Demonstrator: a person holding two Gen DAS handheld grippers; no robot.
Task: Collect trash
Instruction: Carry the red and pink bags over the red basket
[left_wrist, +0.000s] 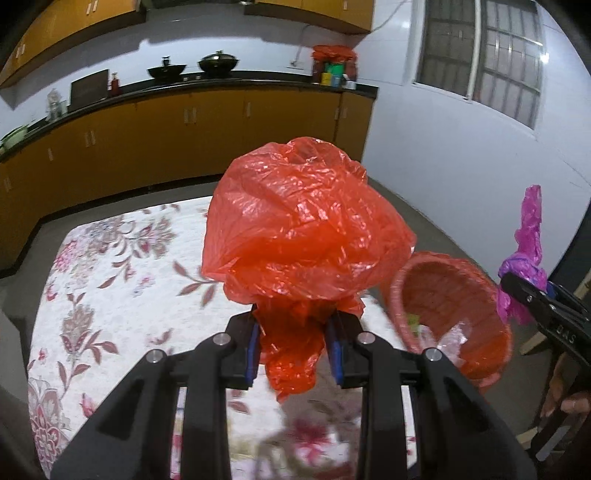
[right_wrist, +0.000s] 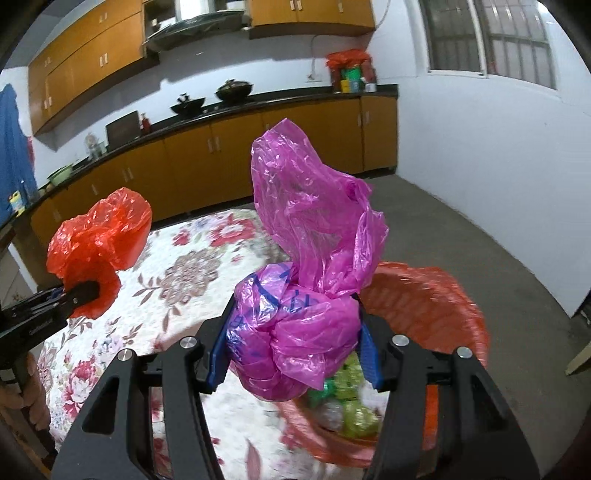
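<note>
Between the left gripper (left_wrist: 295, 343) jaws a crumpled red plastic bag (left_wrist: 306, 225) is clamped by its bunched neck, ballooning ahead of them; the right gripper (right_wrist: 293, 354) jaws pinch a pink plastic bag (right_wrist: 306, 266) likewise. Both are held up off the floral-cloth worktop (left_wrist: 122, 266), probably for dropping into the red basket (left_wrist: 458, 295) just right of the left jaws. Its contents are blurred: greenish wrappers, perhaps. Each bag hides what lies beyond it.
</note>
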